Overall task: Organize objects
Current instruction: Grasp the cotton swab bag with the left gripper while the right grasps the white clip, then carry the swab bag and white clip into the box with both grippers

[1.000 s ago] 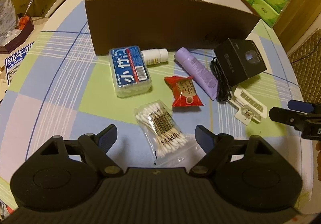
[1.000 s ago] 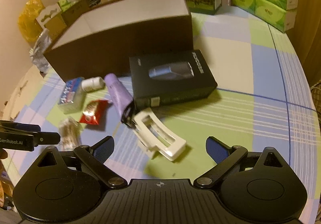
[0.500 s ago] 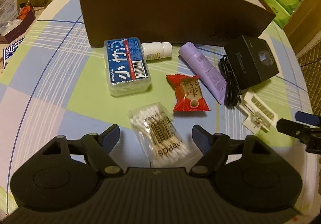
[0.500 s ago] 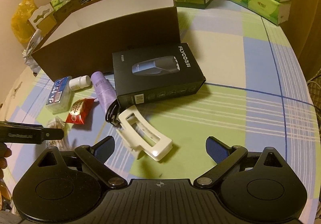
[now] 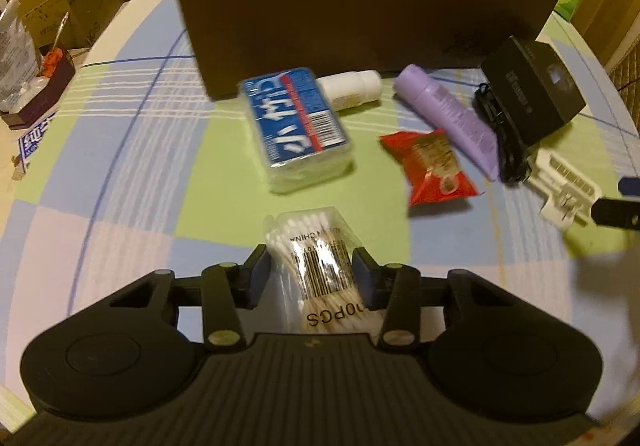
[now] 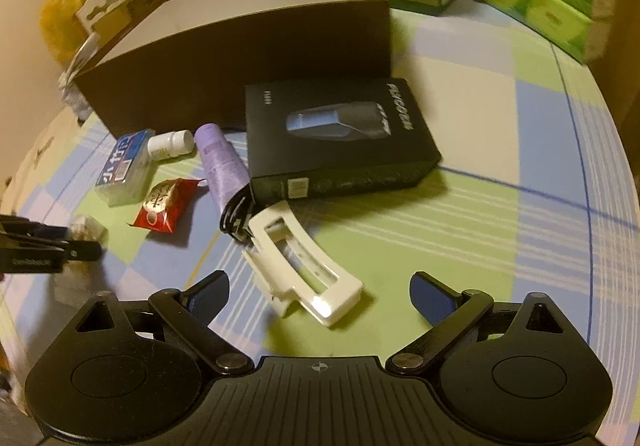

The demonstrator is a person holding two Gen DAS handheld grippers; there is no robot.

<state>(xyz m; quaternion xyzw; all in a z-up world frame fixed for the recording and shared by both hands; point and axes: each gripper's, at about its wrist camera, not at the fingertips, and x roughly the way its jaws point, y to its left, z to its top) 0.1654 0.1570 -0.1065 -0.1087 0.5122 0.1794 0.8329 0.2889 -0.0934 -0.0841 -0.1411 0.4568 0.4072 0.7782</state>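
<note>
Left wrist view: the left gripper has its jaws closing on the swab bag, which lies on the desk between them, pads at its sides; the bag looks light, soft and slippery, best pinched across the bundled middle; the right gripper stands wide and empty over a white clip; checked cloth, a brown box behind, cluttered room.
</note>
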